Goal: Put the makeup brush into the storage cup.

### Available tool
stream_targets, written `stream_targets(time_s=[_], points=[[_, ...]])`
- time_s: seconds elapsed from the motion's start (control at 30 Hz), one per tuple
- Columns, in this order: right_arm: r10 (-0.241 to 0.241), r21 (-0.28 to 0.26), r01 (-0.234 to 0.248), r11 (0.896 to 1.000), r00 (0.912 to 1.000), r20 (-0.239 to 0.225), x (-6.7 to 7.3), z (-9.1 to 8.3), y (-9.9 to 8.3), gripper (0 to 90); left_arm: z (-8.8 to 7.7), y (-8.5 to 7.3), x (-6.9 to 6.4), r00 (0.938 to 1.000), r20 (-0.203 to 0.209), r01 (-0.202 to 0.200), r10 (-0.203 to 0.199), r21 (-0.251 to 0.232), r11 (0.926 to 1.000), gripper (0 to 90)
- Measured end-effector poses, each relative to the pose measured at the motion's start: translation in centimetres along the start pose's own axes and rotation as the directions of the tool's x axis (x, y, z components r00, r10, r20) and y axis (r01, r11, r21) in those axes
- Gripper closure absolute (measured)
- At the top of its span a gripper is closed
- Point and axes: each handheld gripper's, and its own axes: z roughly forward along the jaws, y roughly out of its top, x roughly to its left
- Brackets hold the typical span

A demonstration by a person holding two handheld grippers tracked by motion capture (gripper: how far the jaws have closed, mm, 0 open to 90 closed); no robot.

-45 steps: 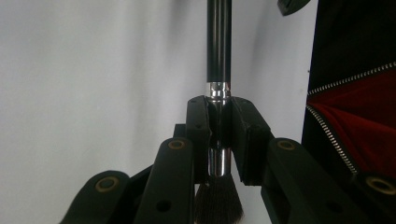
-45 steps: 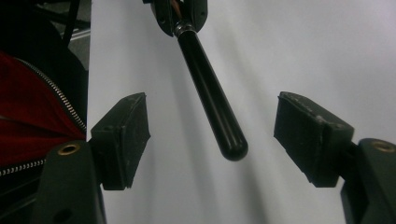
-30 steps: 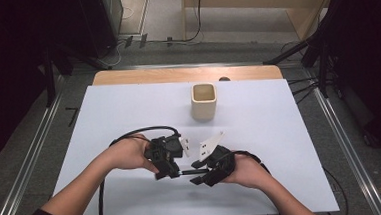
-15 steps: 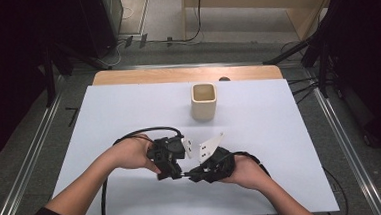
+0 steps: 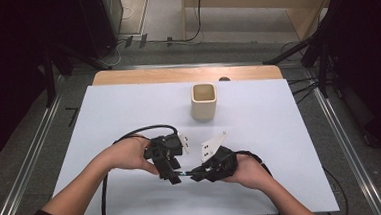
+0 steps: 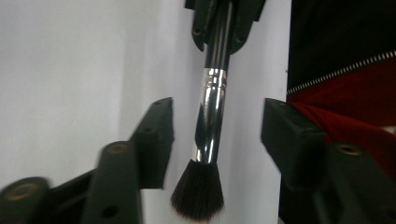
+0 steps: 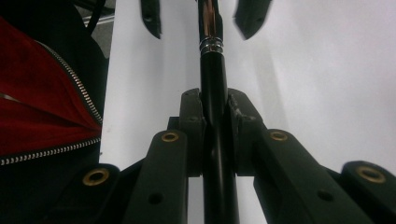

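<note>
A makeup brush (image 6: 210,116) with a black handle, chrome ferrule and dark bristles hangs between the two grippers near the table's front (image 5: 185,174). My right gripper (image 7: 215,112) is shut on the black handle (image 7: 213,79), and in the high view it sits at the right (image 5: 196,174). My left gripper (image 6: 218,125) has just been opening. Its jaws stand apart on either side of the ferrule and do not touch it. In the high view the left gripper (image 5: 171,175) points toward the person, tip to tip with the right one.
A beige square cup (image 5: 203,101) stands upright at the far middle of the white table sheet (image 5: 280,132). A wooden strip (image 5: 186,74) borders the far edge. The person's red and black zipped jacket (image 6: 345,84) is close to the front edge. A black cable (image 5: 140,130) loops left.
The left gripper's jaws have spread away from the brush, which now rests in the right gripper alone. Both hands have stayed where they were.
</note>
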Motion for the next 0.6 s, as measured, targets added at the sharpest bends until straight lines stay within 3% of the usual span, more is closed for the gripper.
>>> stream_targets(time_s=[0.2,0.4,0.47,0.6], points=[[0.027,0.005,-0.027,1.000,0.9996,0.007,-0.1,0.0,-0.2,79.7,-0.3,-0.4,0.7,0.9984,0.005,0.057,-0.057,-0.069,0.9960,35.9],[0.078,-0.012,-0.077,0.997,0.9969,0.016,-0.3,-0.6,-0.6,79.7,-0.8,-1.1,1.2,0.9961,0.021,0.087,-0.085,-0.164,0.9826,27.2],[0.091,-0.019,-0.091,0.996,0.9956,0.021,-0.4,-0.7,-0.7,79.7,-0.9,-1.2,1.3,0.9935,-0.002,0.112,-0.114,-0.181,0.9772,27.9],[0.115,-0.021,-0.114,0.993,0.9931,0.025,-0.4,-1.0,-0.9,79.7,-1.3,-1.7,1.4,0.9849,0.013,0.171,-0.173,-0.242,0.9553,30.7]])
